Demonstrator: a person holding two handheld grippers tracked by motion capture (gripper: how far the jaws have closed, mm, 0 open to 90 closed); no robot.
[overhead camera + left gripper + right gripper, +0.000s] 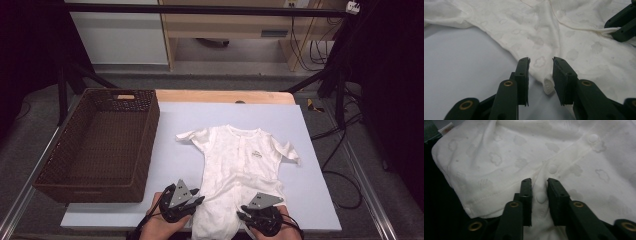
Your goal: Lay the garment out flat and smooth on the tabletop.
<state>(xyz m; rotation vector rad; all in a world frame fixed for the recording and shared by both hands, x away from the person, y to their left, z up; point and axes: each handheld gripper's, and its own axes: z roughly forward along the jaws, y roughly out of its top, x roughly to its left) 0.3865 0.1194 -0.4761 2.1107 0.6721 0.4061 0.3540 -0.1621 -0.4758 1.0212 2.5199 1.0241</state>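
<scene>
A white baby romper [240, 160] lies spread face up on the pale mat [310, 200], its legs toward me. My left gripper [181, 199] sits at the romper's lower left edge. In the left gripper view that gripper [541, 60] is open by a narrow gap, with the hem and a white snap [548, 86] lying between the jaws. My right gripper [262, 216] rests on the lower right part of the romper. In its own view the right gripper [539, 180] is also open by a narrow gap, straddling the snap placket [541, 198]. The right gripper's jaws also appear far off [621, 25].
A brown wicker basket [145, 145] stands on the left, touching the mat's edge. The wooden table edge [225, 96] runs behind the mat. Dark stand legs and cables [335, 95] are on the floor at the right.
</scene>
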